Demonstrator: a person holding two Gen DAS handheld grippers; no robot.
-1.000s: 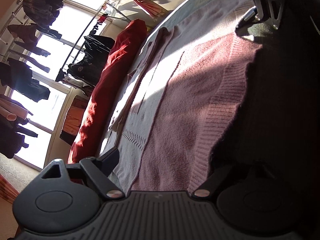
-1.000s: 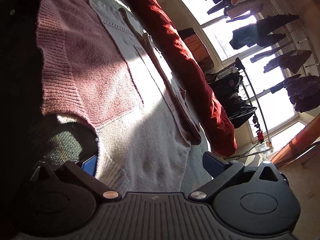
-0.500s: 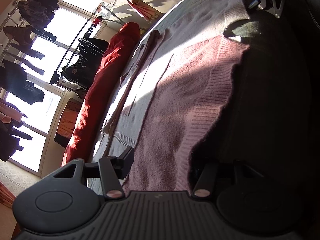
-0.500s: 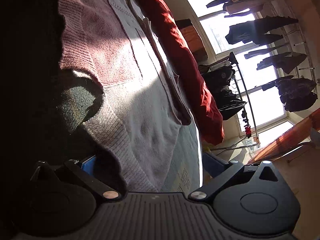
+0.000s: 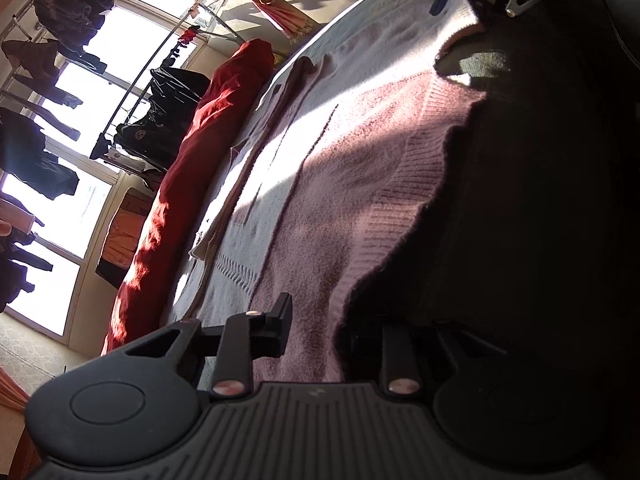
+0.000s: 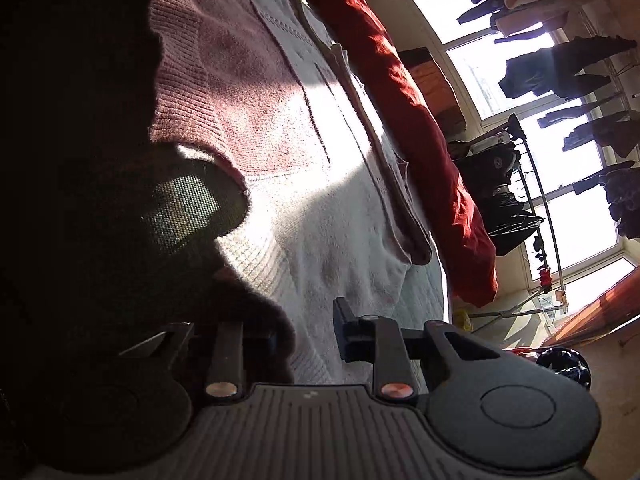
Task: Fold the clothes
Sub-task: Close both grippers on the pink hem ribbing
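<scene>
Beside the long red bedding roll (image 5: 188, 184), the pink sweater (image 5: 352, 184) lies spread on the bed (image 6: 434, 284), with its ribbed hem on the side away from the roll. One second ago my left gripper (image 5: 316, 320) and my right gripper (image 6: 304, 328) both had their jaws spread wide over that hem. Now both have come in close, and knit sits between the fingers of each one. I think I have pinched the hem at two spots, one spot for each gripper.

The hem has also come up off the bed since then. It hangs in a wavy edge, and I can see dark space under it. That tells me a fold may be on its way, with the hem going over toward the roll.

Some parts are hard to see. The side of the sweater away from the roll is in deep shadow. My left gripper's far finger and my right gripper's far finger are lost in that dark. The sleeves and neck are not clear to me. A greenish mesh thing (image 6: 182, 208) peeks out under the hem, and I cannot tell what it is.
</scene>
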